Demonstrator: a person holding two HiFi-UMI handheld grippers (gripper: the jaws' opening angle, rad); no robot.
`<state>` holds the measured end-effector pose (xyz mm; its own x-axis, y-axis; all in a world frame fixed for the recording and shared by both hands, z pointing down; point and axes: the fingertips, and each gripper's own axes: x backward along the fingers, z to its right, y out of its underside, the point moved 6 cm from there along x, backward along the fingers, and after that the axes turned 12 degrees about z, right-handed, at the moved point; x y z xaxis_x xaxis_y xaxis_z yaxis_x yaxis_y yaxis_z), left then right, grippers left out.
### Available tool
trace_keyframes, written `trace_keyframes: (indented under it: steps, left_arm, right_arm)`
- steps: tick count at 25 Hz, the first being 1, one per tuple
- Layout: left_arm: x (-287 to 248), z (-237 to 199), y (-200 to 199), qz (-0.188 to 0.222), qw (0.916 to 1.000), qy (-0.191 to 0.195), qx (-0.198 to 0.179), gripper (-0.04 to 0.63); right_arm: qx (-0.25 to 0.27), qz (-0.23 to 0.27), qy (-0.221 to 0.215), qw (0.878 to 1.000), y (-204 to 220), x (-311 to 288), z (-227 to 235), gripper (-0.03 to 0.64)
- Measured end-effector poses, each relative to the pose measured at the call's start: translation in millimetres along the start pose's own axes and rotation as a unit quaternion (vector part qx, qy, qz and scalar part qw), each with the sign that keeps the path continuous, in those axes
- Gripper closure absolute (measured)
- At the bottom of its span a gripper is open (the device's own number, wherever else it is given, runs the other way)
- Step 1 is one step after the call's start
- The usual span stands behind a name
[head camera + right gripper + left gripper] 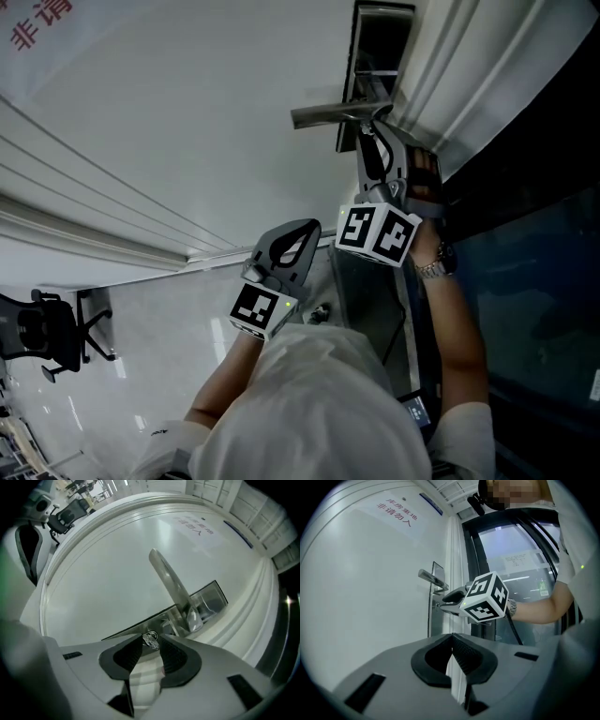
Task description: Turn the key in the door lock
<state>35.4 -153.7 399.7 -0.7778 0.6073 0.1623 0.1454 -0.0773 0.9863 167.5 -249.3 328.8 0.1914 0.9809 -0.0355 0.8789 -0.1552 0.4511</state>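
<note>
A small silver key (151, 640) sticks out of the lock under the lever handle (171, 585) on the white door (141, 112). My right gripper (151, 643) is level at the lock, its fingertips either side of the key's head with a gap showing, so it is open. In the head view the right gripper (377, 127) reaches up to the handle (323, 114). My left gripper (452, 637) hangs back from the door, shut on nothing. From there I see the right gripper's marker cube (485, 597) beside the lock plate (436, 604).
A dark glass panel (534, 281) and the door frame (441, 84) stand to the right of the lock. A black office chair (52, 337) is at the far left on the shiny floor. Red lettering (396, 515) marks the door above the handle.
</note>
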Motion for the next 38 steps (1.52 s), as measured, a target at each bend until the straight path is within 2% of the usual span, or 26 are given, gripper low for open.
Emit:
trace_keyframes:
  steps: [3, 8, 11, 13, 17, 24, 26, 29, 33, 35, 36, 38]
  left_arm:
    - [2.8, -3.1, 1.6, -0.002, 1.0, -0.004, 0.001, 0.586]
    - [4.1, -7.7, 1.1, -0.003, 1.0, -0.008, -0.001, 0.586]
    - [3.0, -7.9, 0.6, -0.004, 1.0, -0.009, -0.001, 0.587]
    - [2.5, -7.5, 2.0, -0.006, 1.0, -0.006, -0.001, 0.586]
    - [2.1, -7.4, 2.8, -0.011, 0.9999, -0.005, -0.002, 0.586]
    - [0.9, -7.4, 0.2, -0.005, 1.0, -0.006, -0.002, 0.586]
    - [0.9, -7.0, 0.9, -0.005, 1.0, -0.007, 0.001, 0.586]
    - [1.3, -6.4, 5.3, -0.011, 0.9999, -0.006, 0.0, 0.586]
    - [1.6, -6.4, 7.9, -0.017, 0.9998, -0.006, 0.0, 0.586]
    - [0.5, -5.9, 5.7, -0.012, 0.9999, -0.006, 0.001, 0.586]
    - [0.1, -5.5, 4.9, -0.01, 0.9999, -0.005, 0.001, 0.586]
    - [1.5, -6.0, 6.8, -0.013, 0.9999, -0.005, -0.001, 0.586]
  right_arm:
    - [0.019, -0.007, -0.003, 1.0, 1.7, -5.6, -2.6, 0.505]
    - [0.016, -0.004, 0.003, 1.0, 2.2, -9.5, -2.0, 0.517]
    - [-0.008, 0.001, 0.018, 1.0, 2.3, -9.6, -2.2, 0.594]
    - [-0.025, 0.002, 0.027, 0.999, 3.5, -10.1, -1.4, 0.597]
    - [-0.104, -0.002, 0.042, 0.994, 7.4, -12.1, 1.8, 0.6]
    - [-0.239, 0.0, 0.062, 0.969, 8.9, -12.1, 7.0, 0.603]
    - [-0.292, 0.004, 0.064, 0.954, 9.6, -12.9, 8.8, 0.603]
    - [-0.372, 0.005, 0.07, 0.926, 11.4, -13.0, 11.5, 0.603]
    - [-0.453, 0.008, 0.076, 0.888, 15.4, -12.3, 13.3, 0.604]
    - [-0.511, 0.012, 0.075, 0.856, 18.5, -11.9, 14.3, 0.604]
    - [-0.546, 0.013, 0.074, 0.834, 20.0, -11.7, 15.1, 0.604]
    - [-0.618, 0.014, 0.074, 0.782, 23.4, -11.2, 16.4, 0.604]
